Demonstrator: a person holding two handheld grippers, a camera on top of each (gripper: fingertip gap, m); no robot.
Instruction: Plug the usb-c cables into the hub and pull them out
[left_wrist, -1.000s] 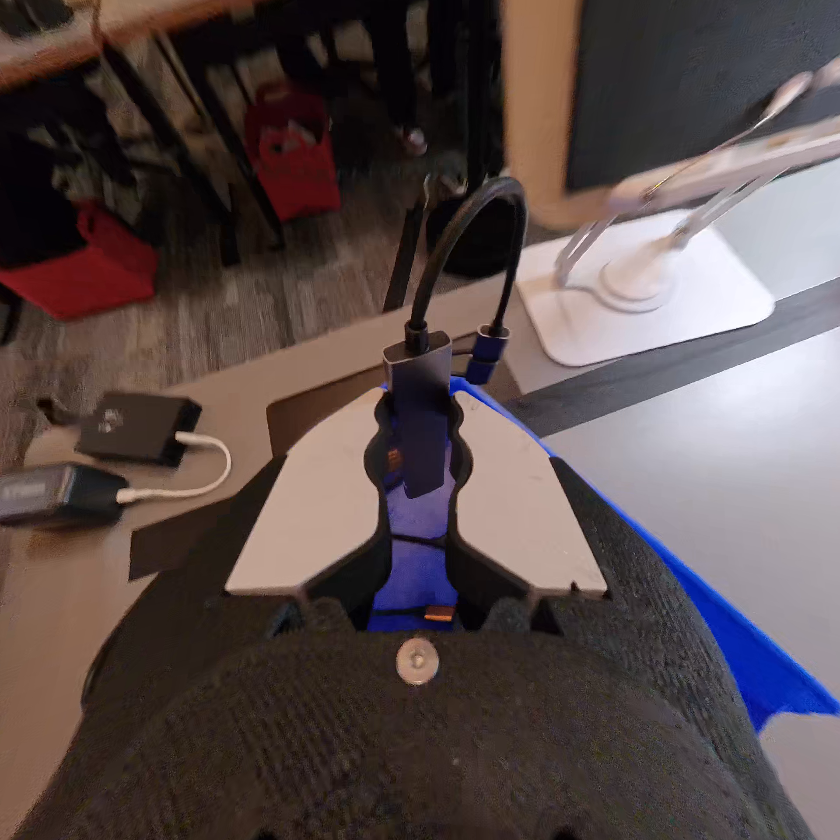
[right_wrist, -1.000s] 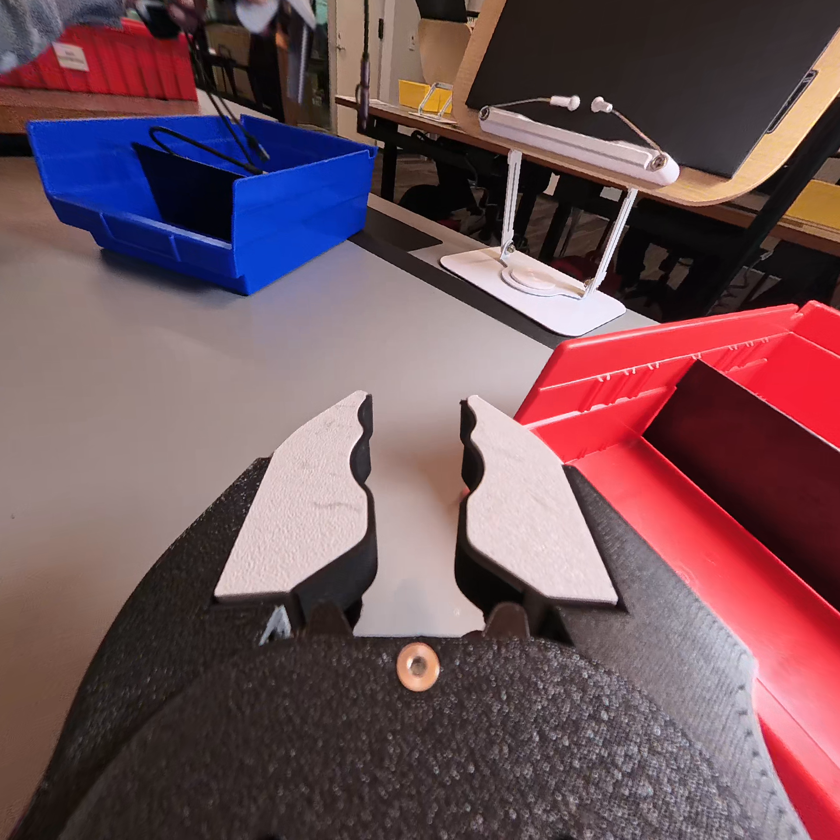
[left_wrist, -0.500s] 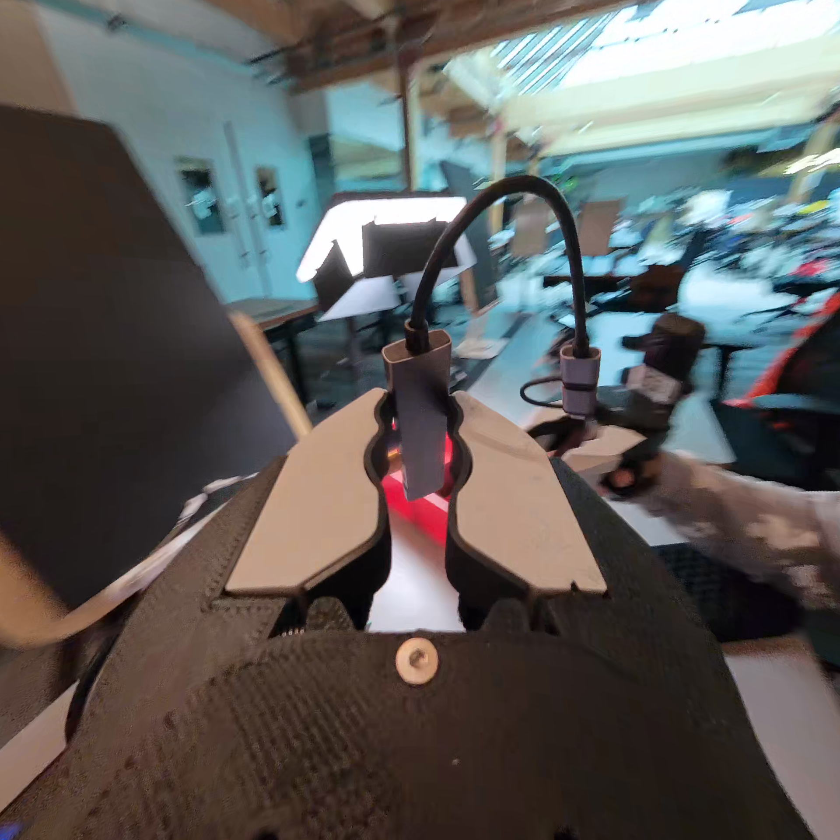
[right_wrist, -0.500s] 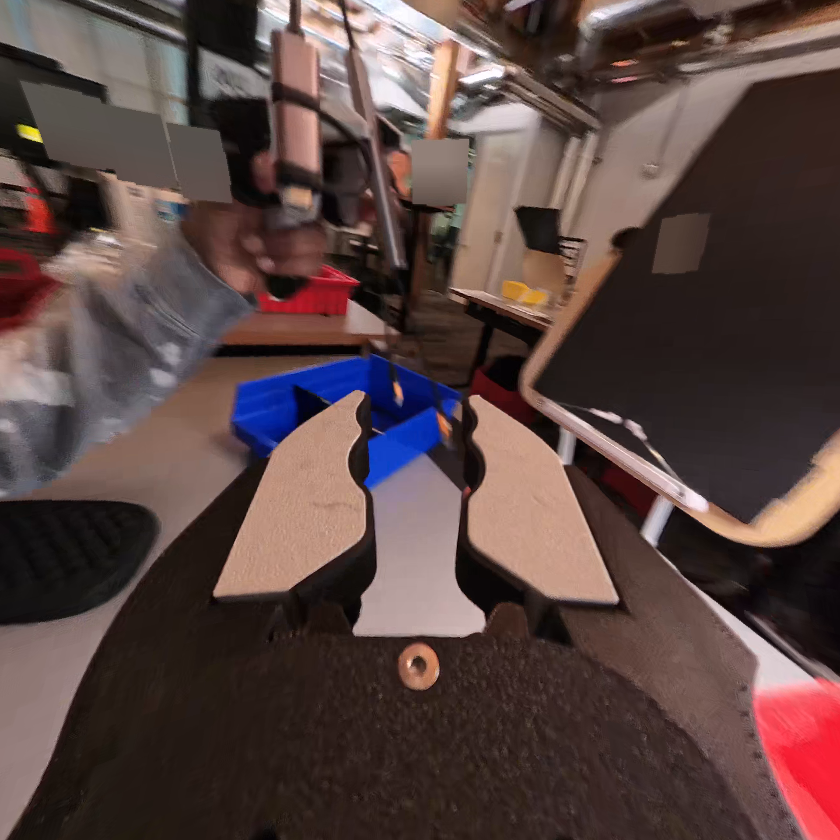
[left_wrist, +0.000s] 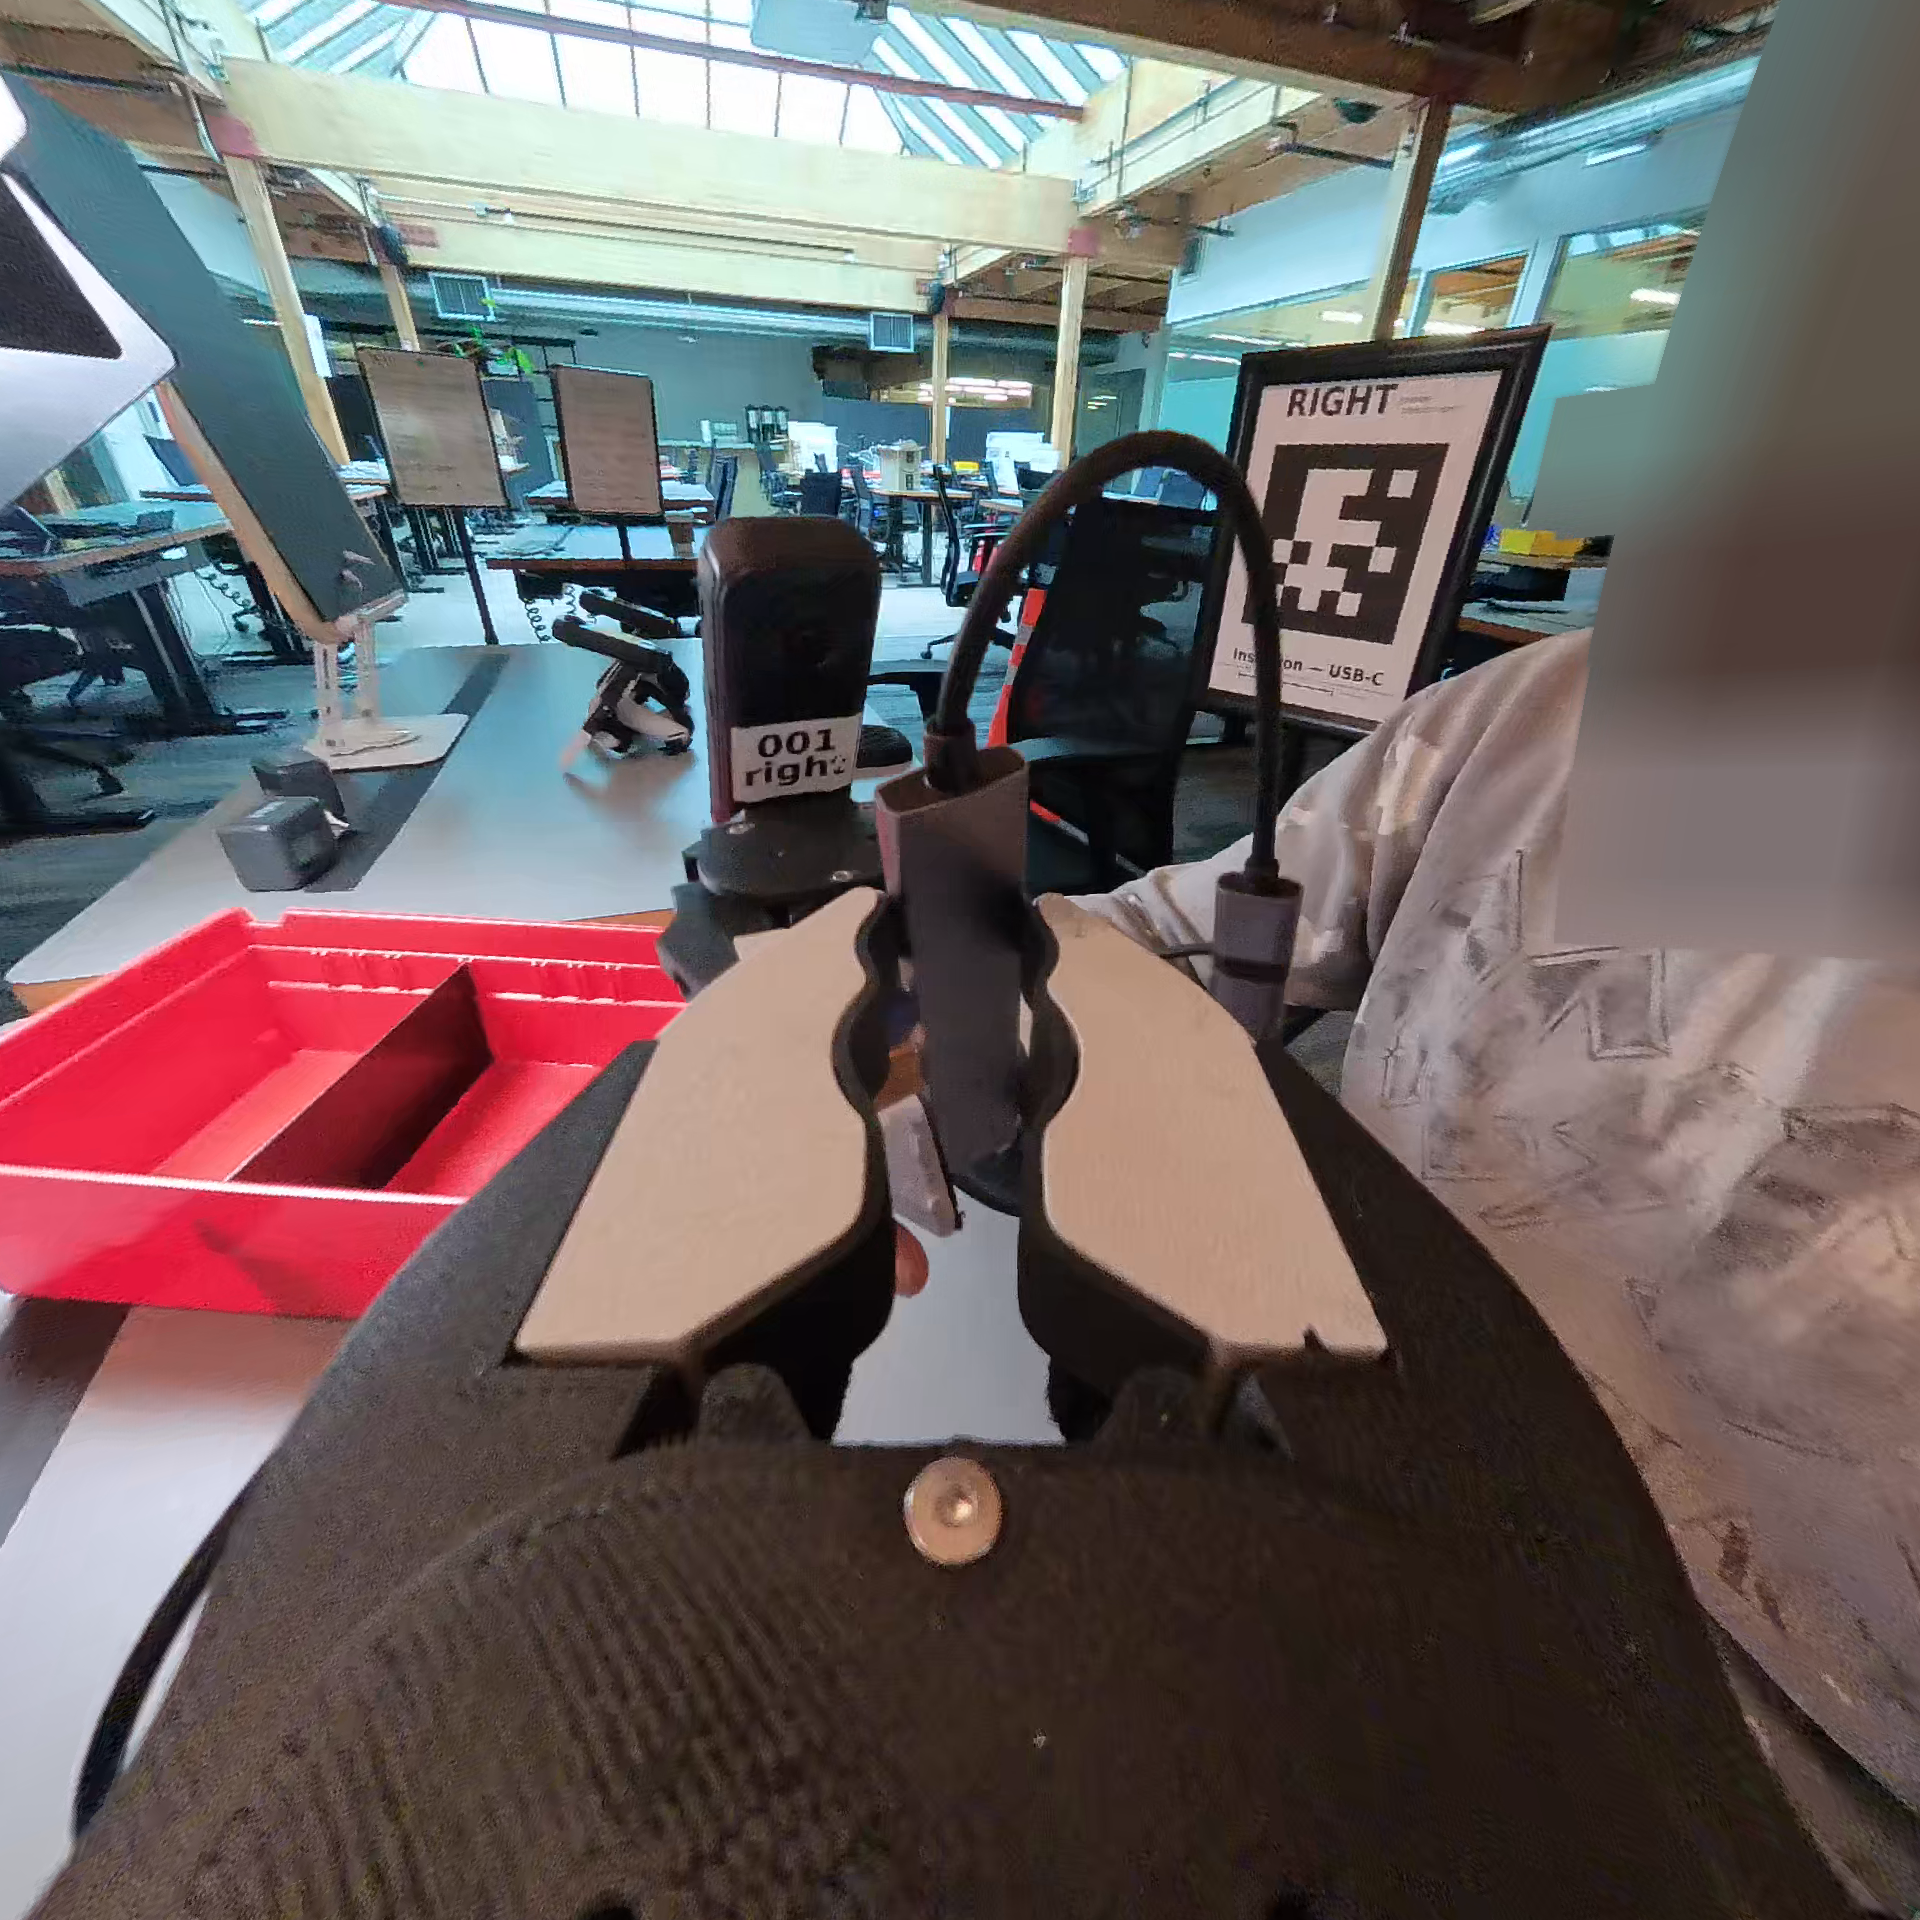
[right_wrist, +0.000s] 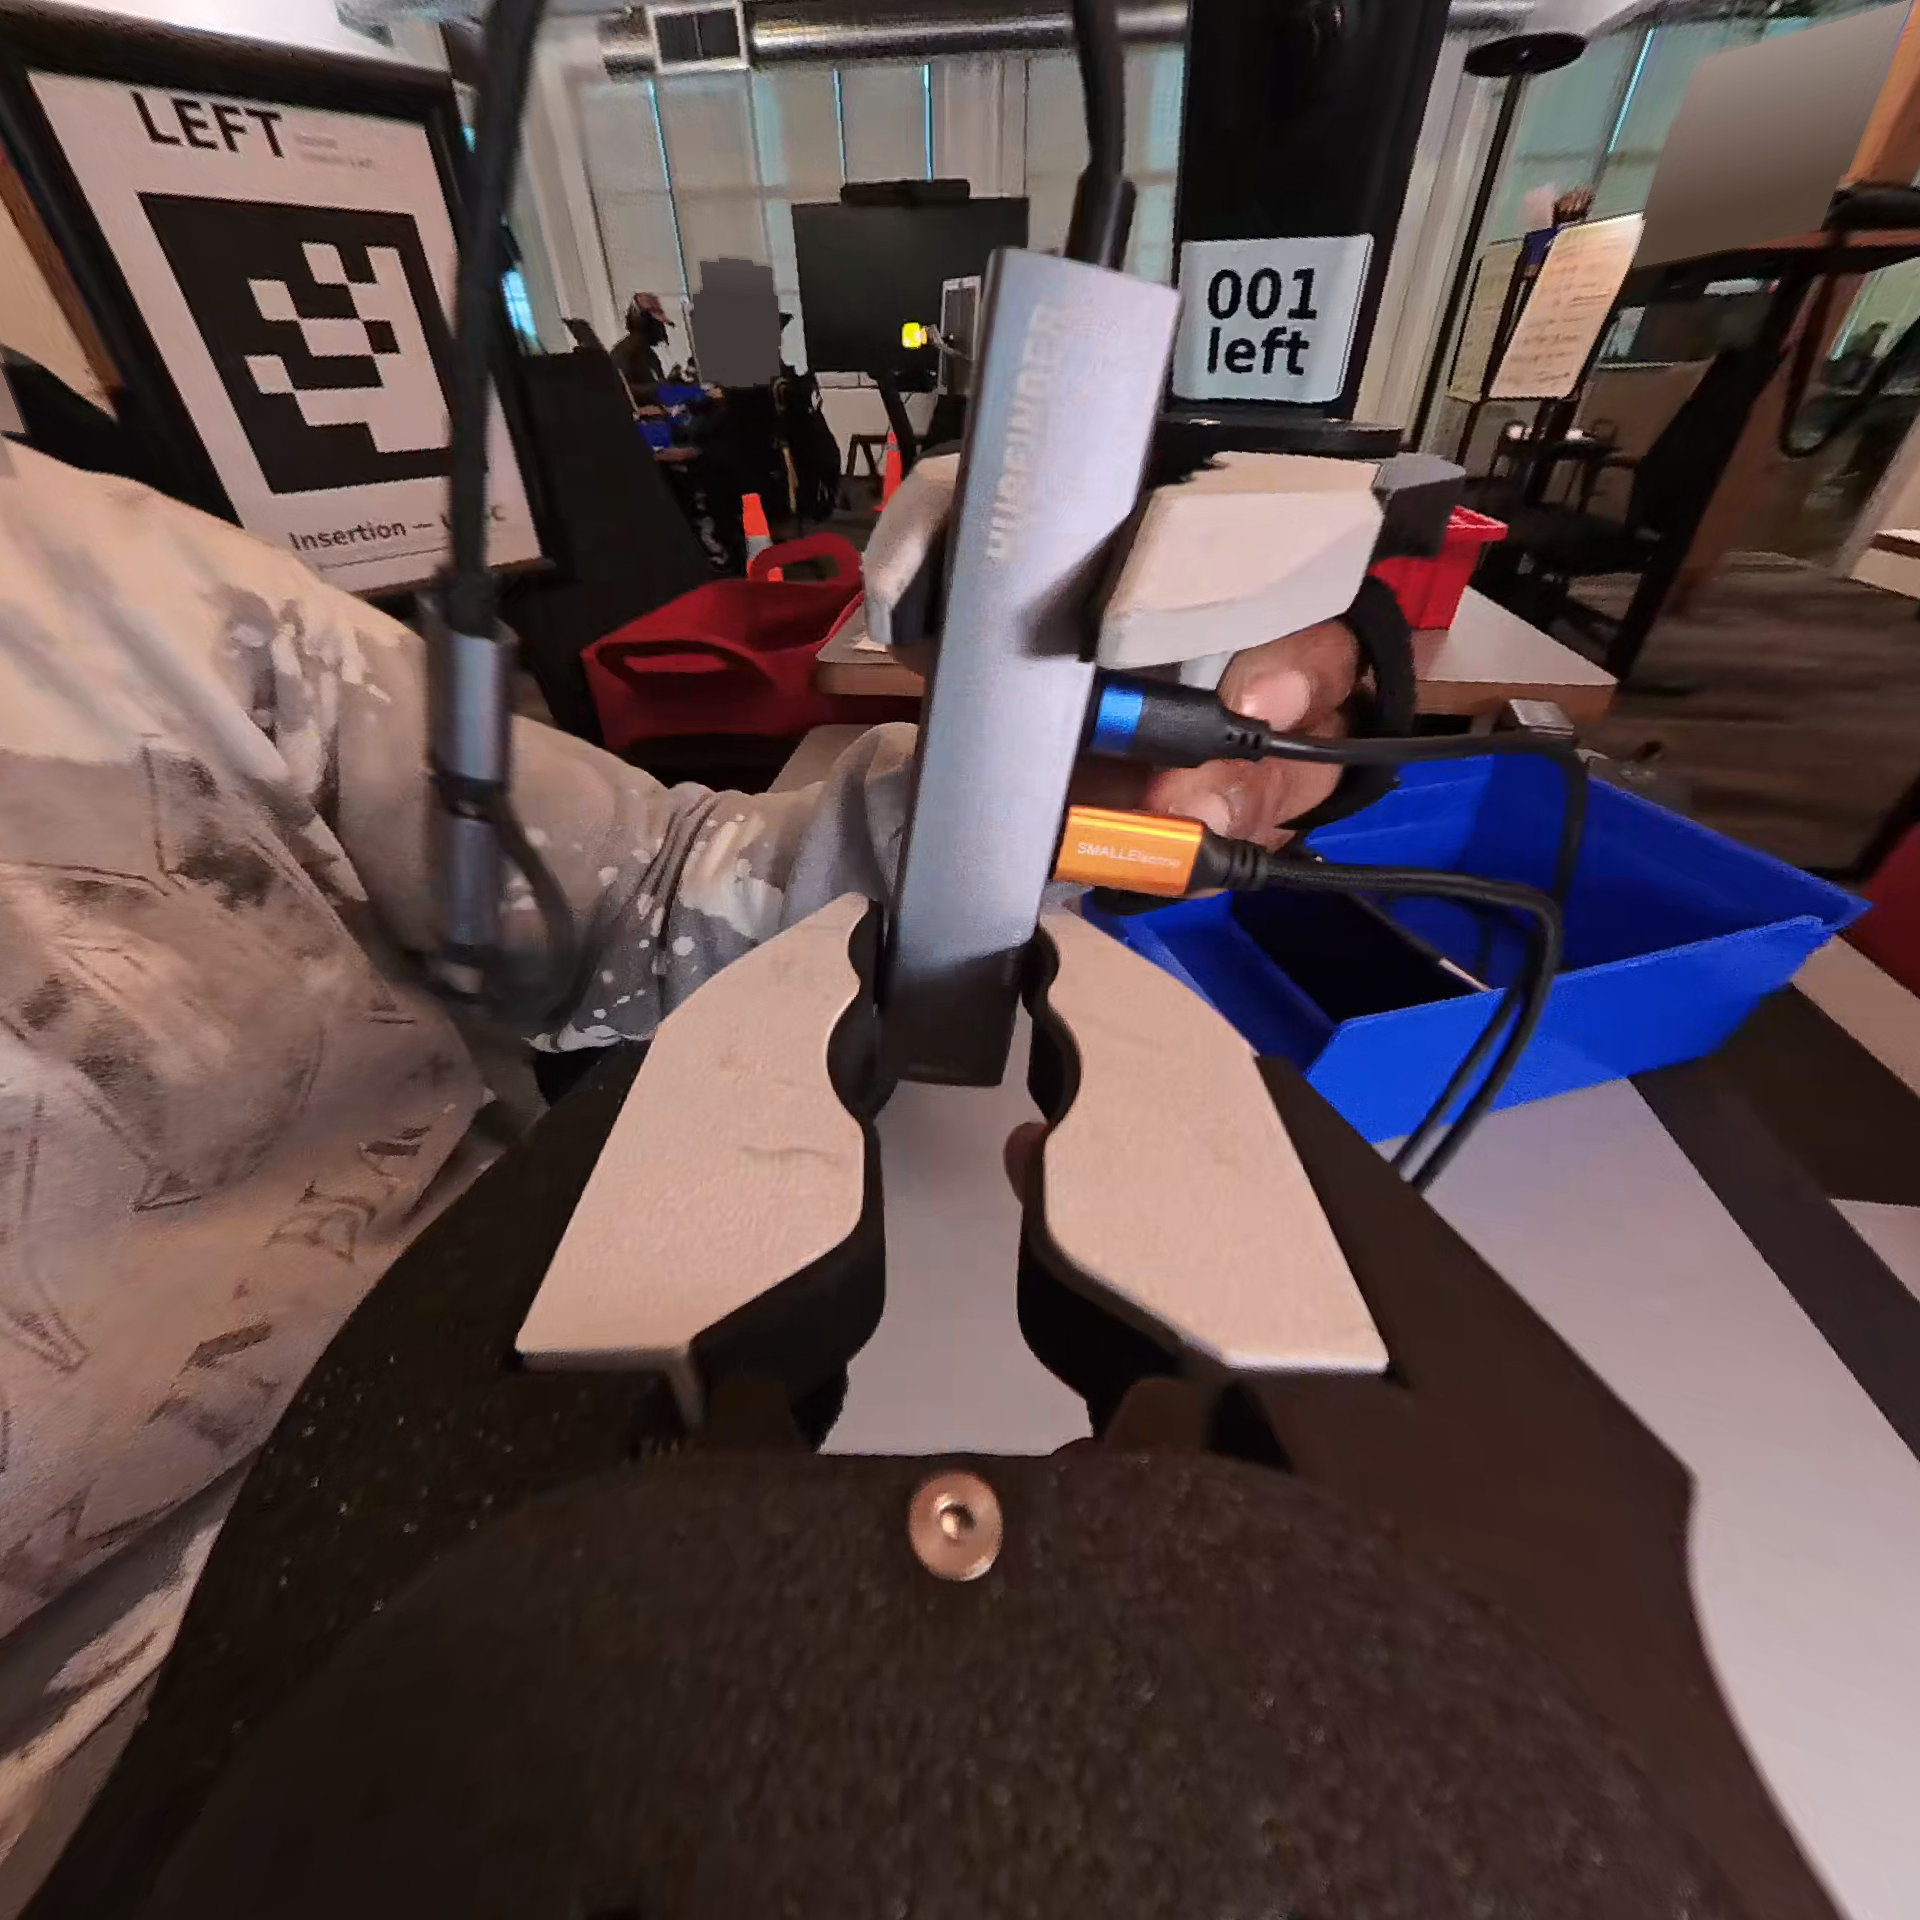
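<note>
The grey hub (left_wrist: 961, 935) stands upright between my left gripper's (left_wrist: 956, 935) fingers, which are shut on it. Its own black cable loops over to a loose grey plug (left_wrist: 1252, 935). In the right wrist view the hub (right_wrist: 1039, 582) is held high up by the left gripper (right_wrist: 1039, 561). My right gripper (right_wrist: 956, 977) is shut on the hub's lower end. A blue-collared plug (right_wrist: 1127, 717) and an orange plug (right_wrist: 1127, 852) sit in the hub's side. Their black cables hang towards the blue bin (right_wrist: 1662, 987).
A red divided bin (left_wrist: 260, 1226) lies on the grey table at the left. The right gripper's black housing (left_wrist: 790, 623) faces me. A person's pale sleeve (left_wrist: 1558, 1143) fills the right. Framed marker boards (left_wrist: 1361, 530) (right_wrist: 291, 312) stand behind. A tablet stand (left_wrist: 364, 727) is far left. The left gripper's tips are roughly 6 cm from the right gripper's.
Both grippers have risen from the table and turned to face each other. My right gripper, open and empty before, has closed on the hub's lower end.
</note>
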